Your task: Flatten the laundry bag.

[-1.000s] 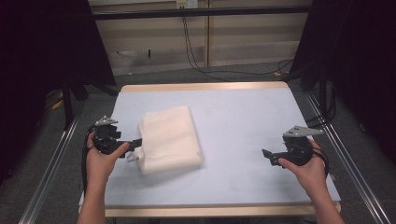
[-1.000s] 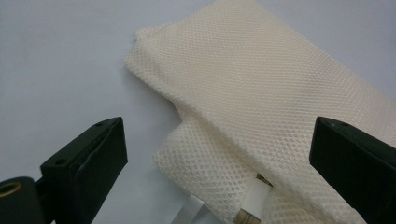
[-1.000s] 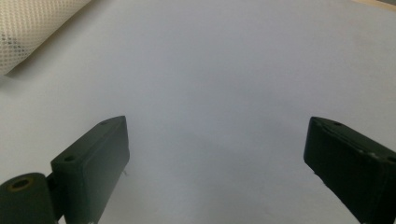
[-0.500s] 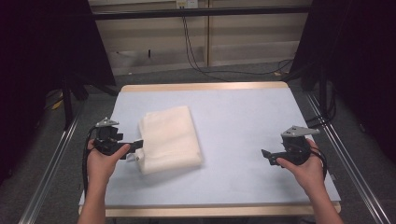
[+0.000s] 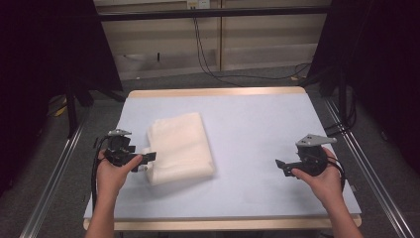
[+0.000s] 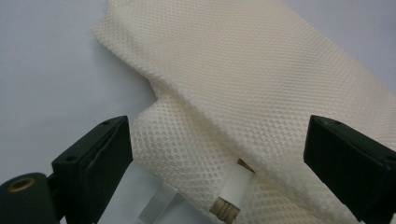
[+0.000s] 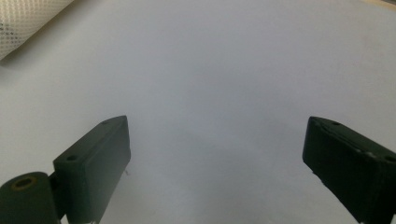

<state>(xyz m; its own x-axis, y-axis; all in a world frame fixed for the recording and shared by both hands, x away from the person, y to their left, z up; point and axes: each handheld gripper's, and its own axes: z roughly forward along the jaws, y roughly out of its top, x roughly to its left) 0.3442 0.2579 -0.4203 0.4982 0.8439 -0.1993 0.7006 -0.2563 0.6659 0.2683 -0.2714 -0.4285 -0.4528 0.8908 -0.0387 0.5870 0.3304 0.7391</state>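
A folded cream mesh bag (image 5: 181, 146) lies on the pale blue table (image 5: 257, 124), left of centre. My left gripper (image 5: 146, 158) sits at the bag's near left corner, open, its jaws wide on either side of the mesh. Seen up close from that gripper, the mesh bag (image 6: 243, 84) shows a folded layer, a zip end with a white tab (image 6: 231, 189) and a clear strip (image 6: 149, 203) between the jaws of my left gripper (image 6: 217, 163). My right gripper (image 5: 281, 166) hovers over bare table at the right, open and holding nothing. A corner of the mesh bag (image 7: 23, 18) appears past my right gripper (image 7: 217, 163).
The table has a wooden rim (image 5: 213, 92) at the far edge and metal rails (image 5: 49, 183) along both sides. Black cables (image 5: 208, 54) hang down the wall behind. Dark curtains flank the table on both sides.
The left gripper has shifted slightly toward the person along the bag's left edge. The right gripper has barely moved.
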